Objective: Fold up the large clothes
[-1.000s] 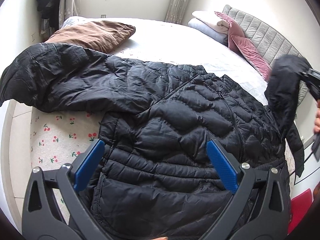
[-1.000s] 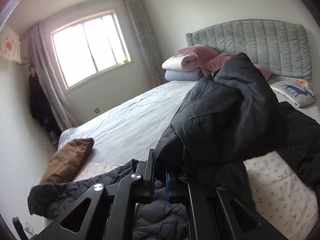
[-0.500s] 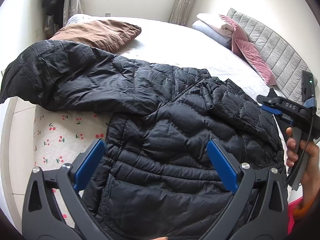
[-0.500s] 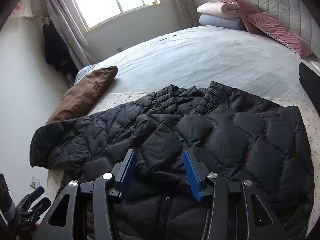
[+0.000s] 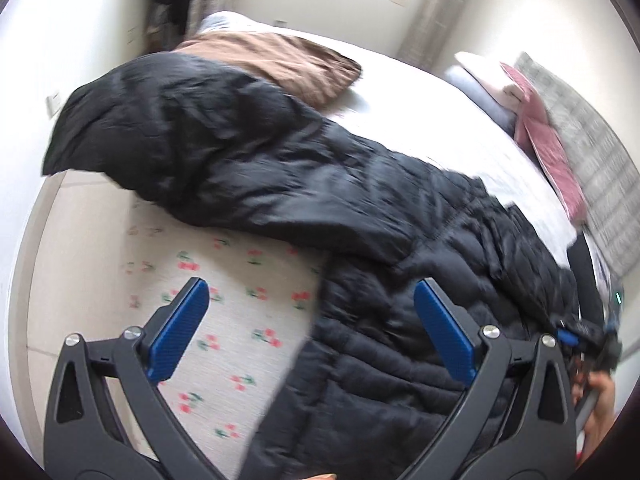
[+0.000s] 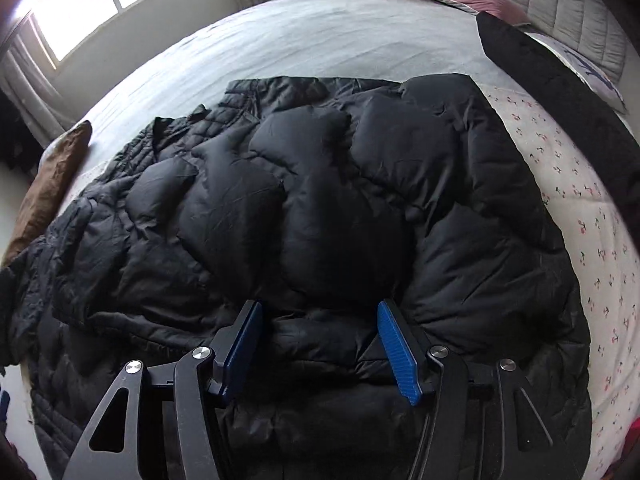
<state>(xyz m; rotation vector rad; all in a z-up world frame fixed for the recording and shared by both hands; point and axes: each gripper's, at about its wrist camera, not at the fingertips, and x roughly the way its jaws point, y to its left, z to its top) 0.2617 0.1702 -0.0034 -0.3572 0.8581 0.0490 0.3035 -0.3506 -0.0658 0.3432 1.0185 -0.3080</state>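
A black quilted puffer jacket point(image 5: 400, 320) lies on the bed. Its left sleeve point(image 5: 192, 136) stretches out to the bed's left edge. In the right wrist view the right sleeve is folded across the jacket's body point(image 6: 320, 200). My left gripper point(image 5: 312, 328) is open and empty above the jacket's left side and the sheet. My right gripper point(image 6: 320, 340) is open and empty, low over the folded sleeve. The right gripper also shows at the right edge of the left wrist view point(image 5: 592, 336).
The bed has a cherry-print sheet point(image 5: 224, 320) and a white cover point(image 6: 320, 36). A brown cushion point(image 5: 272, 56) lies at the far left. Pink and white pillows point(image 5: 536, 120) rest against the grey headboard point(image 6: 568, 4). Another dark garment point(image 6: 560, 92) lies at the right.
My right gripper carried the right sleeve over the jacket's body, let go and opened. My left gripper has swung left toward the outstretched left sleeve.
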